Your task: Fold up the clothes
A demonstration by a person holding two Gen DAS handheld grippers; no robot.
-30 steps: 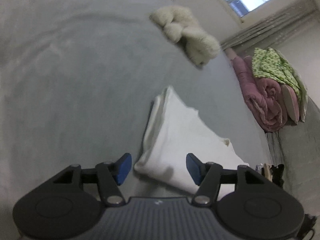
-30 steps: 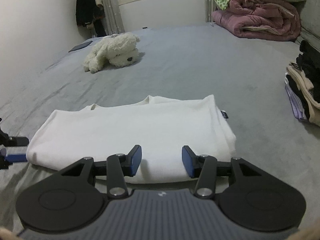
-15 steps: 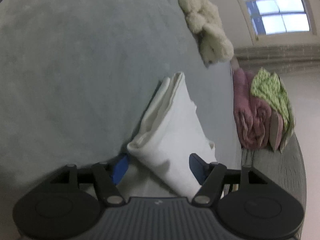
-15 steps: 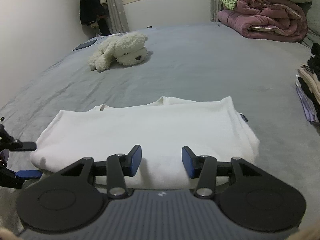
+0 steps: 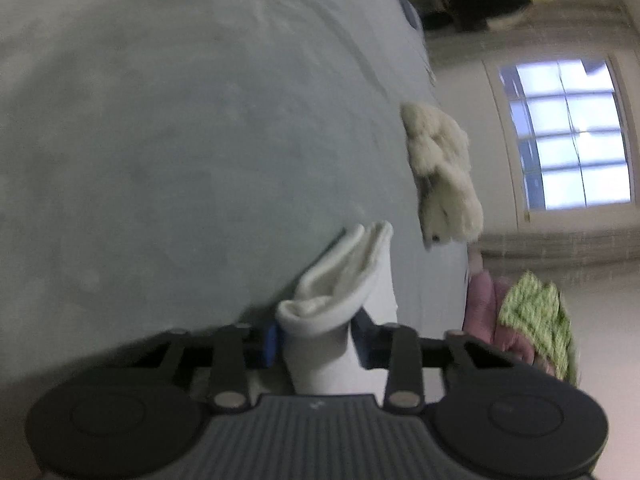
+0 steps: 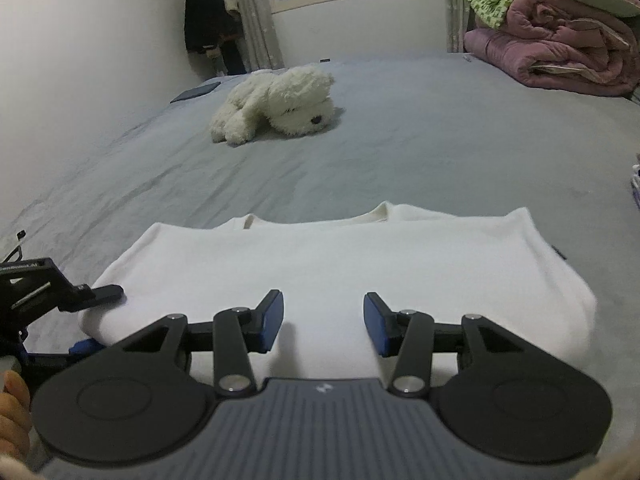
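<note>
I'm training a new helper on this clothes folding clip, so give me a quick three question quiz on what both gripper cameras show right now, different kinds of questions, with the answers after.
1. True or false: the left gripper is closed on the end of the folded white garment.
2. Which describes the right gripper? A) shut on the garment B) open above the garment's near edge C) holding the plush dog
3. Fill in: the white plush dog lies on the grey ____, beyond the garment.

Key: 1 true; 2 B; 3 bed.
</note>
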